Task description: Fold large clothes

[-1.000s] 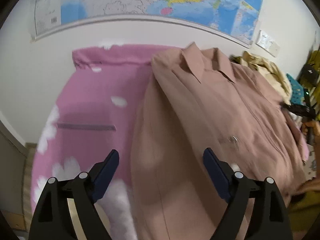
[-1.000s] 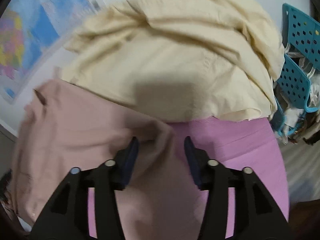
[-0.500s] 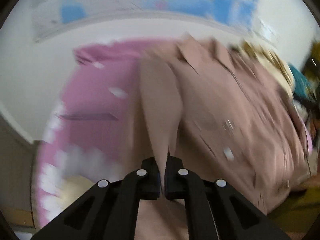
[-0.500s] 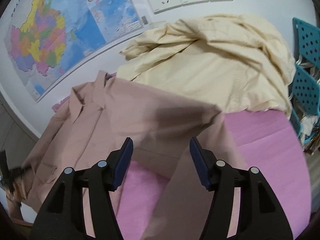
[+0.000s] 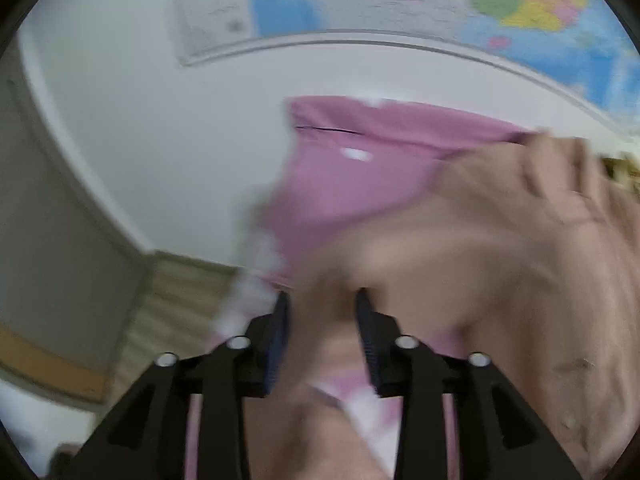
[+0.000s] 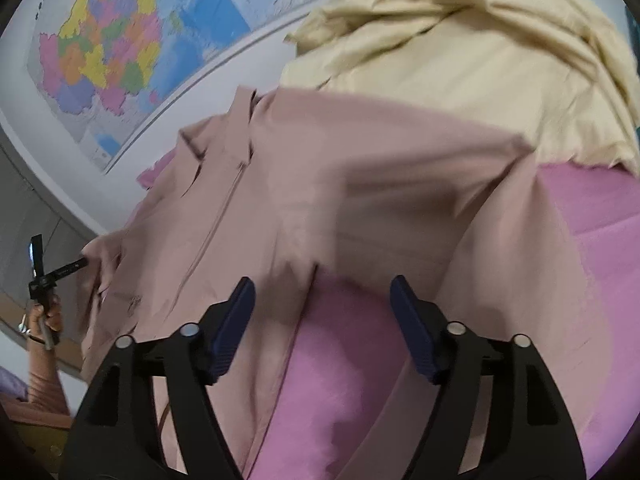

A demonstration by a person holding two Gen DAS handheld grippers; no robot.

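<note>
A dusty-pink collared shirt [image 6: 328,184] lies on a pink cloth-covered table [image 6: 580,208], its right sleeve folded across the body. My right gripper [image 6: 322,312] is open and empty, just above the folded sleeve's end. In the blurred left wrist view, my left gripper [image 5: 322,300] has shirt fabric [image 5: 500,248] bunched between its partly parted fingers; whether it grips the fabric is unclear. The left gripper also shows far left in the right wrist view [image 6: 60,268], at the shirt's left edge.
A rumpled cream garment [image 6: 460,60] is piled at the table's back right. A map [image 6: 132,48] hangs on the white wall behind. The table's left edge drops to a wood floor [image 5: 172,300]. A grey cabinet [image 5: 48,220] stands at left.
My left gripper shut on the shirt's left side, then swung left with the fabric; its fingers now stand partly apart. My right gripper let go of the sleeve and opened wider, drawing back.
</note>
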